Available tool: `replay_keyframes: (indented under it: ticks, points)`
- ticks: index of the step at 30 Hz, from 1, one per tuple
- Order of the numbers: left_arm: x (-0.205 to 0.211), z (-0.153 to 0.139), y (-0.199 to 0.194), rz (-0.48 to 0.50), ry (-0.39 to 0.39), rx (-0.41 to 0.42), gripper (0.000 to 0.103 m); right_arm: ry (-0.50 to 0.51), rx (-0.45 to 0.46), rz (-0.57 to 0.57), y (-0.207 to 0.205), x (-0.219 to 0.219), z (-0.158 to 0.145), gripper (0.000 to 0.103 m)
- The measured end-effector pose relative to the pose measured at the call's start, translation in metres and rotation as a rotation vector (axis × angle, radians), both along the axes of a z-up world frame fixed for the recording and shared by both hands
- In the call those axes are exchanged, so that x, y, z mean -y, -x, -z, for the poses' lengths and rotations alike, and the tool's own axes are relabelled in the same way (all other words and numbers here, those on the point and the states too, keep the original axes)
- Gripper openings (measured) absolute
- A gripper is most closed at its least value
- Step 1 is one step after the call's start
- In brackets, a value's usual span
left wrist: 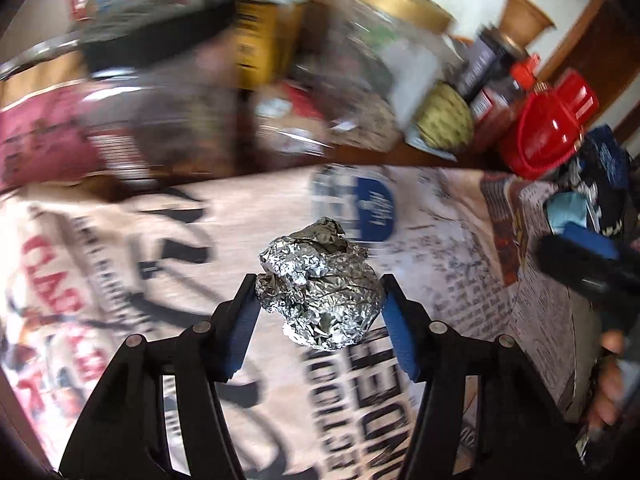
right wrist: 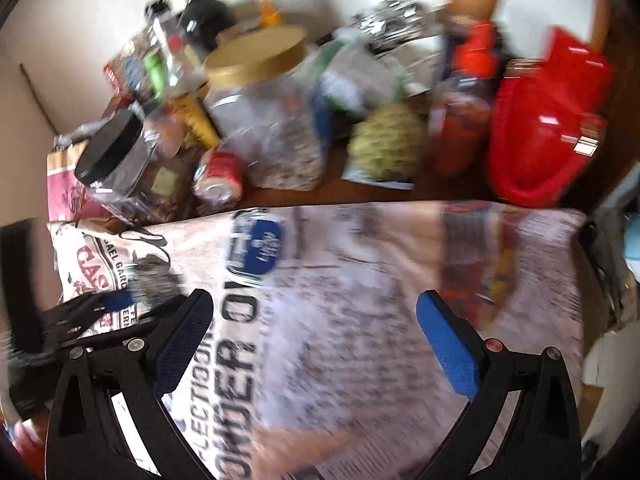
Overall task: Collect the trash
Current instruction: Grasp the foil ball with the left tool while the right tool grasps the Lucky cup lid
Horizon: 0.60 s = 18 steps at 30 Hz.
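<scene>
My left gripper (left wrist: 318,286) is shut on a crumpled ball of aluminium foil (left wrist: 318,284), held between its blue pads above the newspaper (left wrist: 440,248) that covers the table. My right gripper (right wrist: 314,306) is open and empty above the same newspaper (right wrist: 360,280). In the right wrist view the left gripper (right wrist: 116,300) shows blurred at the left edge, with the foil (right wrist: 154,280) a grey smear beside it. In the left wrist view the right gripper (left wrist: 580,260) shows at the right edge, with the hand that holds it.
Behind the newspaper stand many crowded items: a clear jar with a gold lid (right wrist: 260,80), a black-lidded jar (right wrist: 116,156), a red can (right wrist: 220,176), a green fruit (right wrist: 384,144), a red plastic container (right wrist: 548,128), bottles and a wine bottle (right wrist: 204,12). A wall lies behind.
</scene>
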<state>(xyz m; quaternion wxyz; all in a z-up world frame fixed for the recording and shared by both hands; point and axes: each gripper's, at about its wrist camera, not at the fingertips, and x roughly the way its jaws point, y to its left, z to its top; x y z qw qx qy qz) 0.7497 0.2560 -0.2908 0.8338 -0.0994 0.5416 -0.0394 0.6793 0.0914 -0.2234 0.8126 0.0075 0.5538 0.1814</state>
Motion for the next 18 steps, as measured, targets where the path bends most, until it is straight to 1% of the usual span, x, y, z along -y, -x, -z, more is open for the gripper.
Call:
replay_keyframes:
  ticks: [4, 7, 10, 14, 15, 18]
  points:
    - [-0.039, -0.018, 0.014, -0.071, -0.02, 0.027, 0.059, 0.007, -0.06, -0.044, -0.02, -0.04, 0.034, 0.101]
    - [-0.062, -0.026, 0.024, -0.125, -0.019, 0.039, 0.059, 0.041, -0.058, -0.041, -0.03, -0.063, 0.052, 0.101]
    - [-0.075, -0.03, 0.03, -0.161, -0.009, 0.05, 0.059, 0.052, -0.085, -0.031, -0.038, -0.079, 0.07, 0.101]
    - [-0.084, -0.033, 0.034, -0.179, -0.017, 0.057, 0.059, 0.088, -0.107, -0.016, -0.041, -0.091, 0.087, 0.1]
    - [-0.085, -0.033, 0.034, -0.181, -0.021, 0.058, 0.059, 0.098, -0.109, -0.013, -0.04, -0.093, 0.09, 0.1]
    - [-0.083, -0.033, 0.032, -0.184, -0.031, 0.061, 0.059, 0.129, -0.078, -0.032, -0.035, -0.1, 0.091, 0.097]
